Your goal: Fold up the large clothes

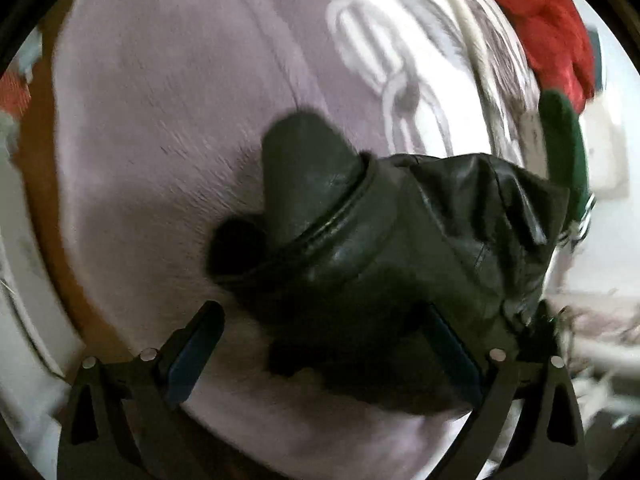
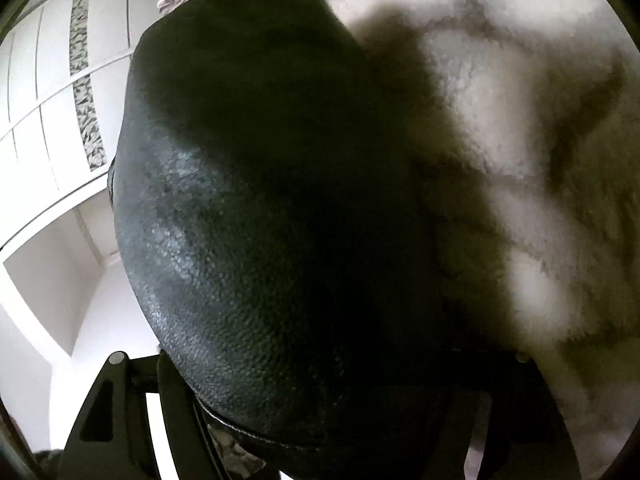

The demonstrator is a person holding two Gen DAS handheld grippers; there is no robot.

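Note:
A black leather jacket point(image 1: 400, 248) lies bunched on a pale lilac fleece blanket point(image 1: 160, 140), one sleeve point(image 1: 304, 168) pointing away from me. My left gripper point(image 1: 320, 320) is open, its fingers point(image 1: 196, 344) wide apart; the right finger sits against the jacket's near edge. In the right wrist view the jacket's grained leather point(image 2: 256, 240) fills most of the frame, right in front of the lens, and hides my right gripper's tips; only the left finger's base point(image 2: 120, 408) shows.
A red garment point(image 1: 548, 32) and a green one with white stripes point(image 1: 568, 160) lie at the far right. A patterned white fluffy blanket point(image 2: 520, 120) lies beneath the jacket. White wardrobe doors point(image 2: 48, 120) stand to the left. A wooden edge point(image 1: 44, 200) shows at left.

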